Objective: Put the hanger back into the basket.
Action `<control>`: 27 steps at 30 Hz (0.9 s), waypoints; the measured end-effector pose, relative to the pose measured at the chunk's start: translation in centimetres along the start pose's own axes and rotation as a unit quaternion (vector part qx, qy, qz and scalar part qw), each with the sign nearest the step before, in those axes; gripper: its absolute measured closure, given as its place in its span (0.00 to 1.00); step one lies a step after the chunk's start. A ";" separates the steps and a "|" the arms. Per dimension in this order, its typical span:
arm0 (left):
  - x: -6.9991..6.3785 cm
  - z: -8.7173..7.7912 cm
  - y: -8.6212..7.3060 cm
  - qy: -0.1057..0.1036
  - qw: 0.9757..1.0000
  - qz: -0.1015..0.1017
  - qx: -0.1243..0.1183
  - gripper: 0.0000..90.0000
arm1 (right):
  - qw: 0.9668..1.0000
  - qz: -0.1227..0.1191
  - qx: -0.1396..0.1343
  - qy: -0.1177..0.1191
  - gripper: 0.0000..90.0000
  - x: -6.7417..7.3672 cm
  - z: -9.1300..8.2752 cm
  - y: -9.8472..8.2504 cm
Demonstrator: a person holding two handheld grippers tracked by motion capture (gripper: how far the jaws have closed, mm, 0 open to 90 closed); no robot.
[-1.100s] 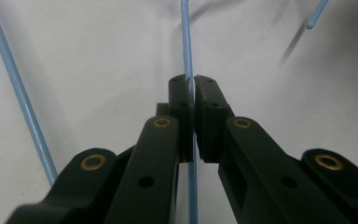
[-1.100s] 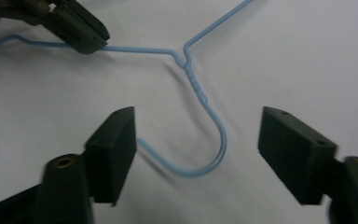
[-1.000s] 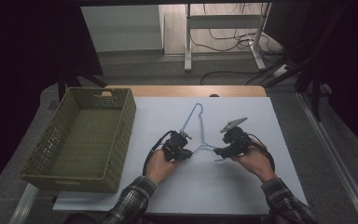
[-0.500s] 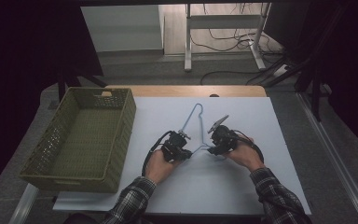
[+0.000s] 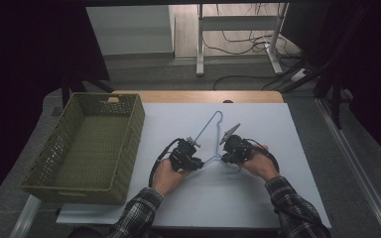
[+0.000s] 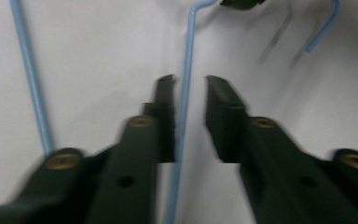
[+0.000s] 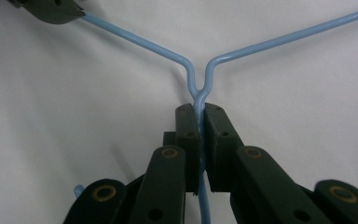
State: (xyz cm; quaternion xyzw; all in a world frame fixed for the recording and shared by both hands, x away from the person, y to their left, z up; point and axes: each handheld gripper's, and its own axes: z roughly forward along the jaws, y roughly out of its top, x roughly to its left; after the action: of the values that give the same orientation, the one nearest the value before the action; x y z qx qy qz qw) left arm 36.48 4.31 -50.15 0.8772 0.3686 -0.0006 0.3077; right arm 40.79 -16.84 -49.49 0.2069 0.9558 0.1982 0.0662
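Blue wire hanger on white table, right gripper fingers clamped on its neck, left gripper at nine o'clock, fingers just parting, wire loose between them.

Both forearms wear plaid flannel sleeves in dark and pale checks, cuffs ending at the wrists. The left gripper and right gripper are compact black blocks, each trailing a black cable that loops back beside the hand; a grey three-cornered plate stands on top of the right one. Up close, the jaws are matte black bars that taper toward squared tips, with brass-coloured screws behind them on the linkage arms.
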 end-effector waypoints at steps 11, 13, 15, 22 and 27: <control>-0.3 0.6 2.2 -0.003 1.000 0.028 0.013 0.72 | 1.000 -0.013 -0.015 -0.014 0.94 1.4 -1.2 0.7; -0.2 0.8 2.4 -0.003 0.999 0.029 0.017 0.74 | 1.000 -0.012 -0.018 -0.013 0.94 1.4 -1.3 0.7; -0.1 1.0 2.6 -0.005 0.999 0.028 0.023 0.76 | 1.000 -0.011 -0.019 -0.011 0.94 1.6 -1.5 0.7; -0.3 1.2 2.9 -0.016 0.999 0.038 0.036 0.89 | 1.000 -0.010 -0.026 -0.001 0.94 2.1 -2.0 0.9; -0.7 0.9 2.9 -0.012 0.998 0.047 0.038 0.96 | 1.000 -0.014 -0.023 -0.005 0.94 2.5 -2.1 1.2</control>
State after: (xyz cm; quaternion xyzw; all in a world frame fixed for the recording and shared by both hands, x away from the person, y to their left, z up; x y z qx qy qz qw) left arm 38.05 1.81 -49.21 0.9043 0.3232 -0.0109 0.2788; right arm 38.54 -15.50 -47.14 0.1928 0.9534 0.2183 0.0785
